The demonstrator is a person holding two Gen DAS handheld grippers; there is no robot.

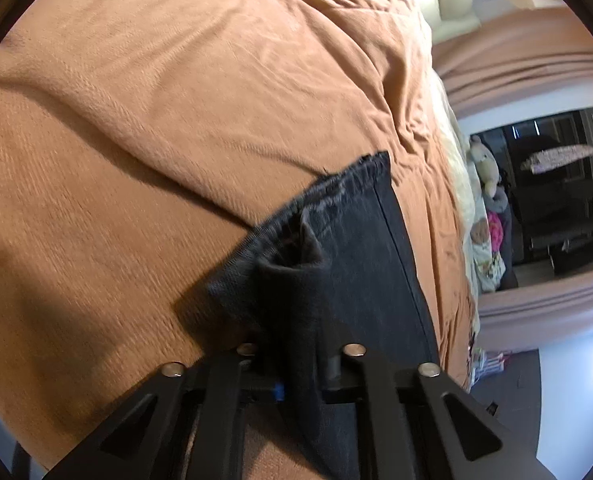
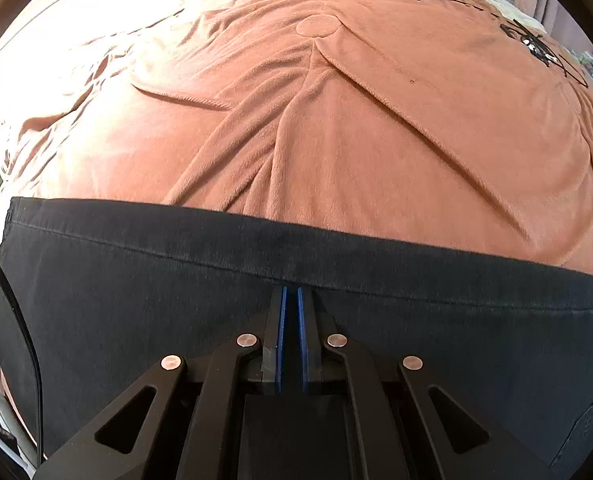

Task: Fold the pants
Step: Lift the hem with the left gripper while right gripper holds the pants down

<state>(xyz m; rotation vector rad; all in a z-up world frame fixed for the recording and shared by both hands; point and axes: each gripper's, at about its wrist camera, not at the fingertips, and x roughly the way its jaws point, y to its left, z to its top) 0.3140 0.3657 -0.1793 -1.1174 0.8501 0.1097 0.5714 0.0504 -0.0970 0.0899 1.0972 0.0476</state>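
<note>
We are pinching the black pants (image 1: 348, 248) above the orange blanket (image 1: 176, 100) in our left gripper (image 1: 296, 364), while our right gripper (image 2: 290, 300), nearly pressed together, is hovering over them

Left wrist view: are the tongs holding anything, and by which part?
Yes. The left tongs are shut on the dark pants, pinching a bunched fold of cloth near the hem end, lifted over the orange blanket.
</note>
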